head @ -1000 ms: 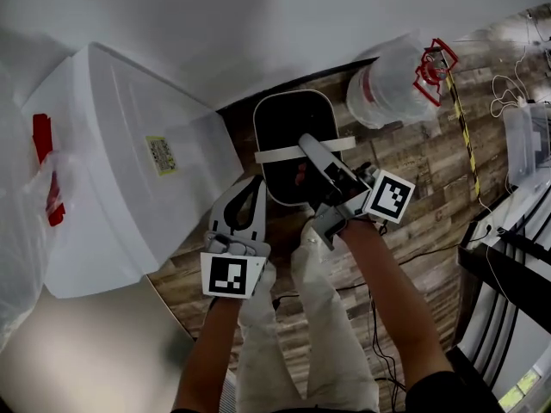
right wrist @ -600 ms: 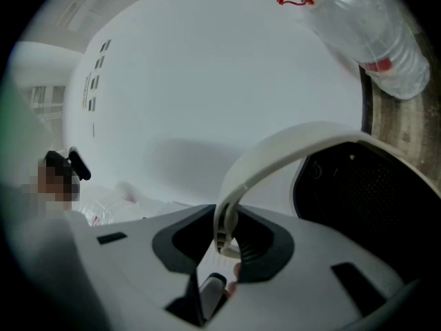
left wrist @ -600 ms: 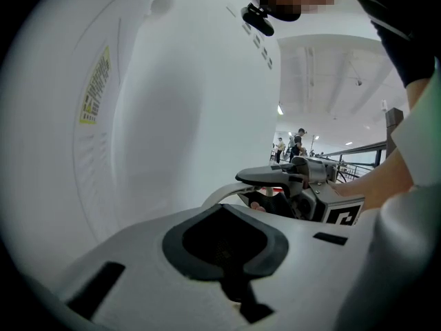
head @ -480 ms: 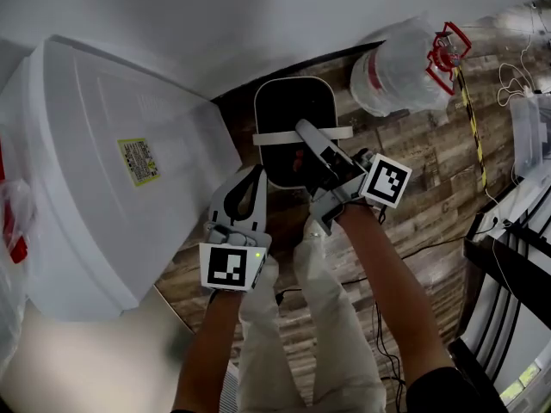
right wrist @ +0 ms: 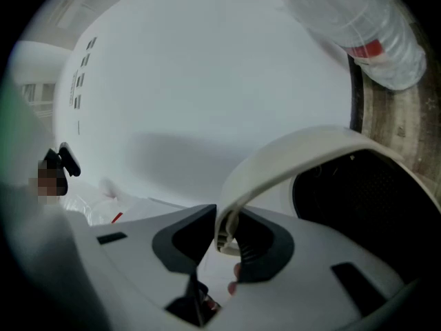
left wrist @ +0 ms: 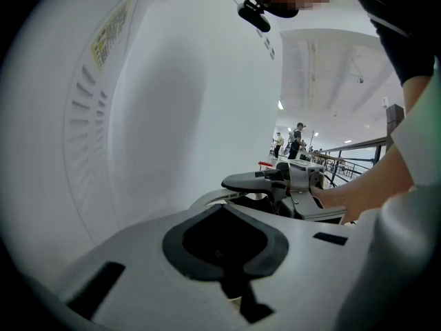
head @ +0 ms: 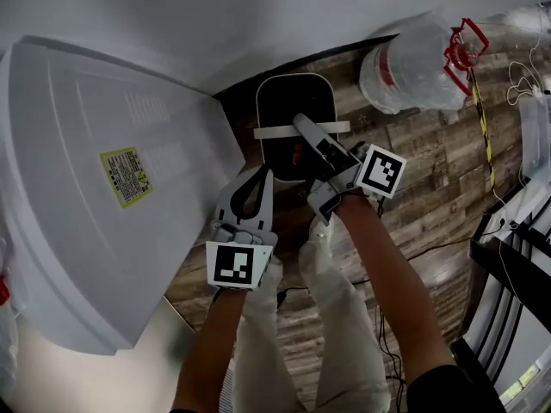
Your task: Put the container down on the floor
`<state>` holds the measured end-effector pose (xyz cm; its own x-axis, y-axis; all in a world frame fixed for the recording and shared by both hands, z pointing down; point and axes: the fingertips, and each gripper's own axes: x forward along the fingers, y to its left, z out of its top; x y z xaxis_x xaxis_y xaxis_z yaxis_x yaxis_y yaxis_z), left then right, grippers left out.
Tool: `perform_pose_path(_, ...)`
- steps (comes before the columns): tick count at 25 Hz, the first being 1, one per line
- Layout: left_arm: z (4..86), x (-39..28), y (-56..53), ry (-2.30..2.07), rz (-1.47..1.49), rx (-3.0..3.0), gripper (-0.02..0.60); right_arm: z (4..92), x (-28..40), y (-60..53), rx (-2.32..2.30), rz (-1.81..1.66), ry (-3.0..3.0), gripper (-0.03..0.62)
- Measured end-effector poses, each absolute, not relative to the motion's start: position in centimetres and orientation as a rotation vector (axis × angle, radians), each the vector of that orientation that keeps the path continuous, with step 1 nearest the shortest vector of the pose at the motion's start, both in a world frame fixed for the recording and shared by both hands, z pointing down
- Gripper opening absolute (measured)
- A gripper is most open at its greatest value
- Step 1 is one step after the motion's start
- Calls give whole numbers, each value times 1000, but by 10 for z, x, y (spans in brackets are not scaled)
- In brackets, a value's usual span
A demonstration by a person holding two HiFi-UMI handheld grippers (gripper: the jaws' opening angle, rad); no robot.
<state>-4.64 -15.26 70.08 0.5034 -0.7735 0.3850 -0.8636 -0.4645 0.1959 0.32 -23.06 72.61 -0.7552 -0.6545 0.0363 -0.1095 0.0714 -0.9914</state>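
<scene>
At the far left lies a large white plastic bin (head: 95, 231), tipped on its side, with a yellow-green label (head: 123, 176) on its face. Behind it runs a plain white wall (head: 215, 15).

Just right of the bin, the left gripper (head: 266, 175) points toward the wall. Its two jaws are pressed tip to tip with nothing between them, and it touches nothing. Its marker cube sits close to the person's wrist.

In the centre is the container (head: 295, 77) – a rounded bin, black inside, with a white rim. It sits close to the wall, above the wood-plank floor (head: 430, 179). A white handle (head: 275, 132) arches across its mouth. Whether its base touches the floor cannot be made out.

The right gripper (head: 299, 122) reaches over the container's near edge, and its jaws are clamped on that handle. The right gripper view shows the white band of the handle (right wrist: 289, 164) running between the dark pads, with the container's black interior (right wrist: 372, 205) to the right.

Below the grippers are the person's bare forearms and light trousers (head: 336, 334).

At the upper right, a big clear water bottle (head: 413, 63) with a red carry grip lies on its side on the floor – well apart from the container.
</scene>
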Motion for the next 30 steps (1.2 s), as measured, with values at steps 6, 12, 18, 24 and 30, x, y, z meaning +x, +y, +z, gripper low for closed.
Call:
perform_pose_path(6,732,-53,-159,-1350,353,2394,18,751,-4,-233,-753,-1743,1969,87)
perform_pose_path(12,748,-46,-168,-1303,325,2410,18,774,-10,-241,-755,-1745,1983,87)
perform_pose_path(18,773,-47,-168,-1292,324,2424,18,798,-20,-245,-742,-1757,2015,87)
perform_pose_path(24,776,-44,-176,-1316,286,2391,18,820,-21,-248,-745,-1763,2042,87)
perform_pose_path(30,796,-41,-171,-1311,312,2439,18,835,-24,-252,-722,-1763,2071,87)
